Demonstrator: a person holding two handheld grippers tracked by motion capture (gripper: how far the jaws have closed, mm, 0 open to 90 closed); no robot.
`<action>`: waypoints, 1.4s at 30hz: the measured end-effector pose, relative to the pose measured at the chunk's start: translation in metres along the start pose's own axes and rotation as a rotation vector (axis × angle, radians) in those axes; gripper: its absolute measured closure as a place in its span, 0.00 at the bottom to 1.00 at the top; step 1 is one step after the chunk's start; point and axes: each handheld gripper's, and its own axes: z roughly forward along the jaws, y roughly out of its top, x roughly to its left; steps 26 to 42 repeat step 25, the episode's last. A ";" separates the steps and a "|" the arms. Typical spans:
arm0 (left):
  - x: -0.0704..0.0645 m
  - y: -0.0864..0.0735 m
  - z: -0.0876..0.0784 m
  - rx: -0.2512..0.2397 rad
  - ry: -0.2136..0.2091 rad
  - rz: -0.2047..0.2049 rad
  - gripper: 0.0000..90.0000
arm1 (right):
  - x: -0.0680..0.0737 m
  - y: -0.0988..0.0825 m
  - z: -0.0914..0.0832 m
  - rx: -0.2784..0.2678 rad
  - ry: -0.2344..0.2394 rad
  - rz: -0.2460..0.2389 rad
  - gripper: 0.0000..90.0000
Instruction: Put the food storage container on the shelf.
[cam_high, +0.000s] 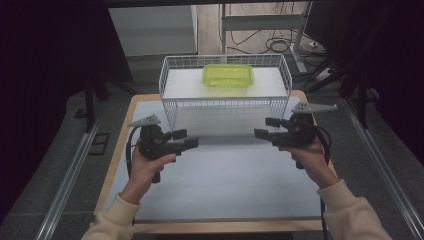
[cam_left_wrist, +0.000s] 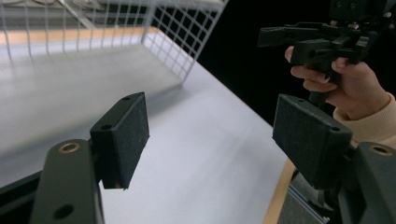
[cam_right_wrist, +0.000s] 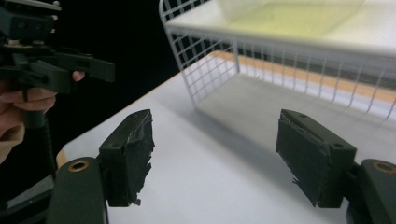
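While the high view looks down on the white desk (cam_high: 225, 175), the person holds the left gripper (cam_high: 186, 140) and the right gripper (cam_high: 265, 128) above it, their jaws turned toward each other across bare desk. Both are released, with nothing between the jaws. Just behind them stands a white wire basket (cam_high: 225, 107) that reaches the far edge of the desk, and a green tray (cam_high: 228, 75) rests inside it on a white board, toward the back. The left gripper hangs near the basket's front left corner, the right gripper near its front right corner; neither touches the wire. The green tray lies well apart from both.

In the left gripper view, the left gripper (cam_left_wrist: 211, 135) shows its two black pads spread wide over the desk (cam_left_wrist: 205, 154), with only the white surface between them. The wire basket (cam_left_wrist: 187, 37) fills the upper left, its corner near the left jaw. Farther off at the upper right, the right gripper (cam_left_wrist: 289, 39) sits in the person's hand (cam_left_wrist: 345, 88), its jaws parted.

In the right gripper view, the right gripper (cam_right_wrist: 215, 149) is likewise released, its worn pads standing wide above the desk (cam_right_wrist: 205, 186). The wire basket (cam_right_wrist: 224, 60) rises ahead, and the green tray (cam_right_wrist: 299, 16) appears blurred at its top. The left gripper (cam_right_wrist: 100, 69) shows at the upper left, held apart from the basket.
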 end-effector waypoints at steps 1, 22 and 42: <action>0.000 0.000 0.000 0.000 0.000 0.000 0.30 | 0.000 0.000 0.000 0.000 0.000 0.000 0.29; 0.005 -0.093 0.022 0.136 0.048 0.008 0.29 | 0.016 -0.104 0.024 0.139 0.019 -0.017 0.26; 0.005 -0.096 0.022 0.134 0.052 -0.001 0.29 | 0.018 -0.106 0.021 0.130 -0.010 -0.052 0.24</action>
